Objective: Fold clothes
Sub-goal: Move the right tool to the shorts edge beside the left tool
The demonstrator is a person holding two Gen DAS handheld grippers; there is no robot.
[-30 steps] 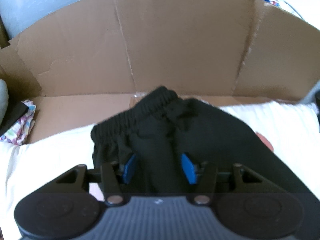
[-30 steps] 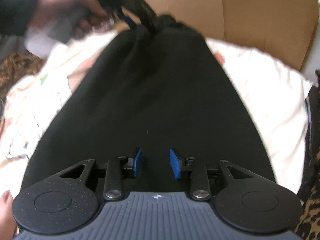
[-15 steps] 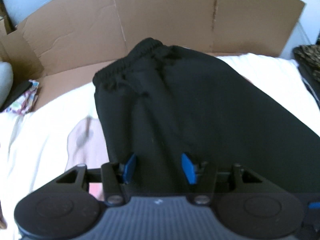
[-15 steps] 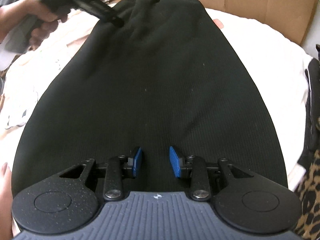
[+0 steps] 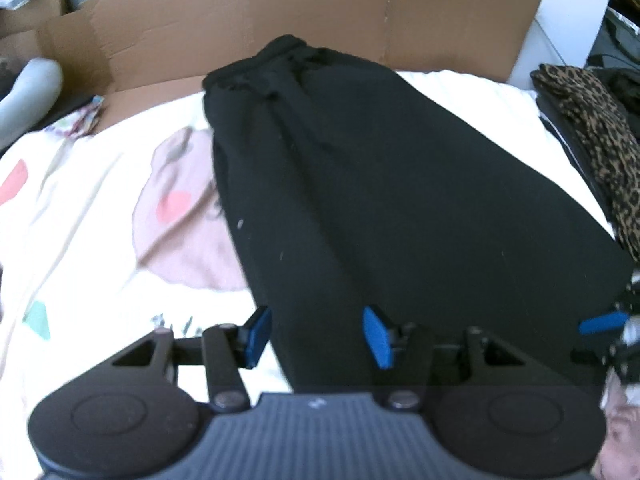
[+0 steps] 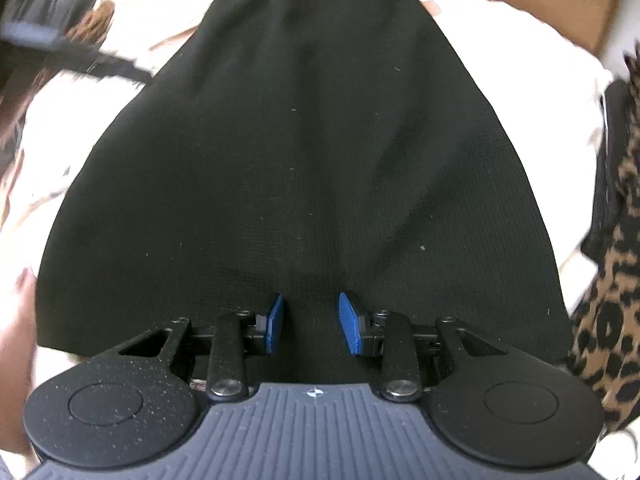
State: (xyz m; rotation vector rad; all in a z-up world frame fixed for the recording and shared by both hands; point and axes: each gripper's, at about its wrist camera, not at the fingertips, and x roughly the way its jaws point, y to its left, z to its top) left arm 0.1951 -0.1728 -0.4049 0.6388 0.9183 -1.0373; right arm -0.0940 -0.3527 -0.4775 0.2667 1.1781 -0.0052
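black garment (image 6: pixel 304 168) waistband cut off, left tongs (image 6: pixel 100 66) blurred

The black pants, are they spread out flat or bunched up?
Spread flat: the black pants lie smooth along the bedsheet, waistband far.

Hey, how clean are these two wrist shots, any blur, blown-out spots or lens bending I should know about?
Left wrist view: soft throughout, the white bedsheet overexposed, the cardboard edge bowed by the fisheye. Right wrist view: sharp on the black garment, its weave and lint readable, but the upper left corner is smeared with motion blur and the leopard-print fabric is streaky at the rim.
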